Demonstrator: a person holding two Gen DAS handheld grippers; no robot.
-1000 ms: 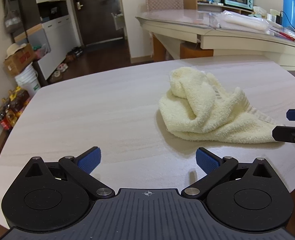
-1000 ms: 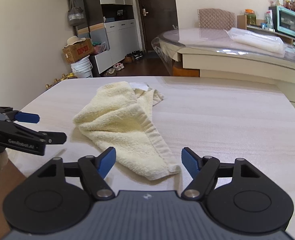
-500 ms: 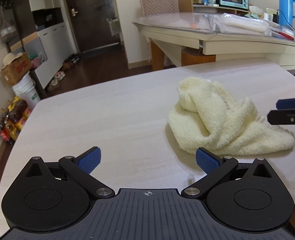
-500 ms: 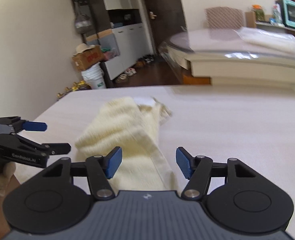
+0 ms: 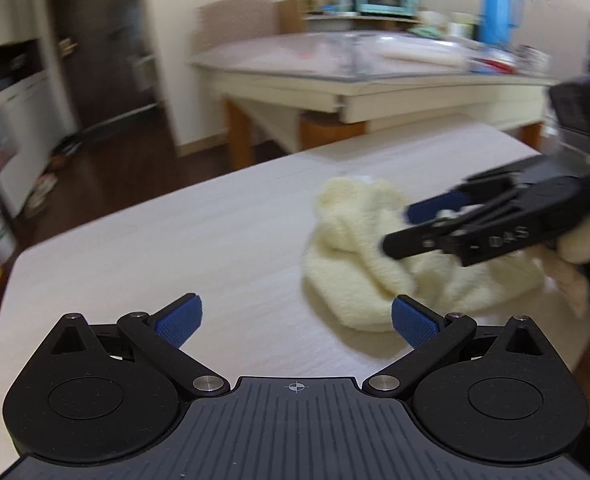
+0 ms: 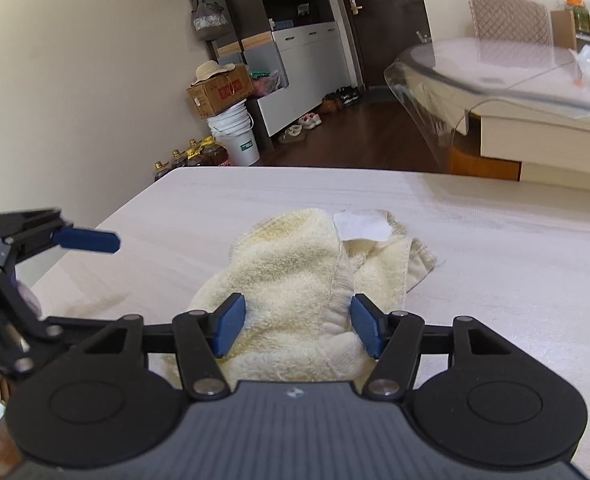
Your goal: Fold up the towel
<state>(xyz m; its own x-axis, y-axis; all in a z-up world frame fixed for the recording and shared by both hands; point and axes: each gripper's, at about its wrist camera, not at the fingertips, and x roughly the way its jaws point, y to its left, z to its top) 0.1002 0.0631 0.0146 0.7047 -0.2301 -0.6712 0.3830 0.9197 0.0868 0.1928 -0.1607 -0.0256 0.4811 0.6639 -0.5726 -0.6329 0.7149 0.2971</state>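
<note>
On the pale table (image 6: 475,264) the crumpled towel (image 6: 295,276) lies directly under the right gripper (image 6: 297,326), its jaws apart around a ridge, while the left gripper (image 5: 295,320), also apart, seems farther off, beside its edge.

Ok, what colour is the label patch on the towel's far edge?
White, a plain patch on the pale yellow towel. The right wrist view shows it best.

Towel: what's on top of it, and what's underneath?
A white label lies on the crumpled towel. It rests on the table; anything beneath its folds is covered.
</note>
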